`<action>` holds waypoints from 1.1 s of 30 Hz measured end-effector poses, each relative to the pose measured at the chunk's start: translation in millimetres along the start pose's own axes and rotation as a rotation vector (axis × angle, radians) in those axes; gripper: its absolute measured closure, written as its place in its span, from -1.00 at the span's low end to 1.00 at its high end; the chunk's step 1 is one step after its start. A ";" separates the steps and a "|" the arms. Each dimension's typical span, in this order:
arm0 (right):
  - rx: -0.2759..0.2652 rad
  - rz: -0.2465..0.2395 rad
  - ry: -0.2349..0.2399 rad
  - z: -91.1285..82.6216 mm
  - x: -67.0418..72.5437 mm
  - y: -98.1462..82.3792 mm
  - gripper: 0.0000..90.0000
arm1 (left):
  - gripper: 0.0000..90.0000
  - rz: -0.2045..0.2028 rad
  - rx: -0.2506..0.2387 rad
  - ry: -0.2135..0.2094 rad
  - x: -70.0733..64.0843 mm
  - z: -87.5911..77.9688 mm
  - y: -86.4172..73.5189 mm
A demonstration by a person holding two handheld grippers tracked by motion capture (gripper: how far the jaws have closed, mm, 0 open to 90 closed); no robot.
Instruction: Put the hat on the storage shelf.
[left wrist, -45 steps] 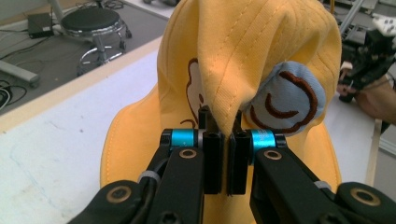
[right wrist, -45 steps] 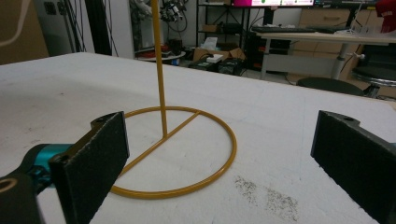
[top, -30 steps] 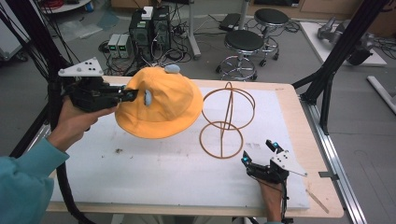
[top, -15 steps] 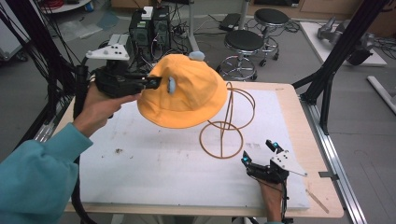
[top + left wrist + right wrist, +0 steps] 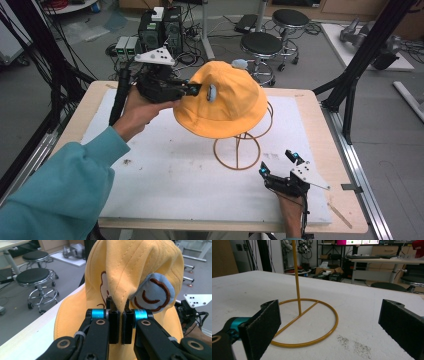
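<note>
The left gripper was clenched on a fold of the yellow hat, its two black jaws pressed together with the cloth pinched between them — the left gripper view showed the fabric bunched up right above the pads. A round blue patch with brown stitching sat just beside that pinch, on the hat's side. In the high view the hat hung in the air over the wire stand, its brim spread above the stand's upper loops; whether the cloth actually touched the wire there was hard to tell, since the hat covered the top of the frame. The stand's ring base lay flat on the white bench, with a thin upright rod rising from a bar across the ring.

The right gripper rested low at the near right part of the bench, released — its jaws stood wide apart with nothing between them, pointed toward the ring base and near it. Some dark smudges marked the bench surface just in front of the ring.
</note>
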State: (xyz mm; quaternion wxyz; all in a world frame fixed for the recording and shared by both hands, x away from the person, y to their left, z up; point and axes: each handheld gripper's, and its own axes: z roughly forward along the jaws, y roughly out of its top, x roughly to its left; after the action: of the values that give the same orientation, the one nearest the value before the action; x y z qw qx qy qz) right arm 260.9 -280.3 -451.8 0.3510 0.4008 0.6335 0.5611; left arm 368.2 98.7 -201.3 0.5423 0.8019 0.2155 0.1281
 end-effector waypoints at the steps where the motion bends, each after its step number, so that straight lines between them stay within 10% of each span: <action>1: 0.001 0.003 0.003 -0.1 -0.1 0.1 -0.93 | 0.94 0.007 0.007 -0.006 -1.2 4.9 1.0; 22: -0.008 0.009 0.002 -0.8 -0.8 -0.3 -0.93 | 0.89 -0.003 0.035 -0.054 -10.1 55.0 0.3; 27: -0.008 0.012 0.002 -0.9 -0.8 -0.2 -0.93 | 0.52 0.002 0.047 -0.072 -13.7 62.1 -1.7; 33: -0.009 0.014 0.005 -1.2 -0.6 -0.3 -0.93 | -0.78 0.024 0.072 -0.017 -16.1 66.7 -7.9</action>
State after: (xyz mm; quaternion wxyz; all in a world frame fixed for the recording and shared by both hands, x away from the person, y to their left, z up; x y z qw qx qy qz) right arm 260.0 -281.3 -451.9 0.3473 0.4022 0.6289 0.5676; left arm 381.8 39.1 -233.4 0.5130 0.8246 0.2058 0.1200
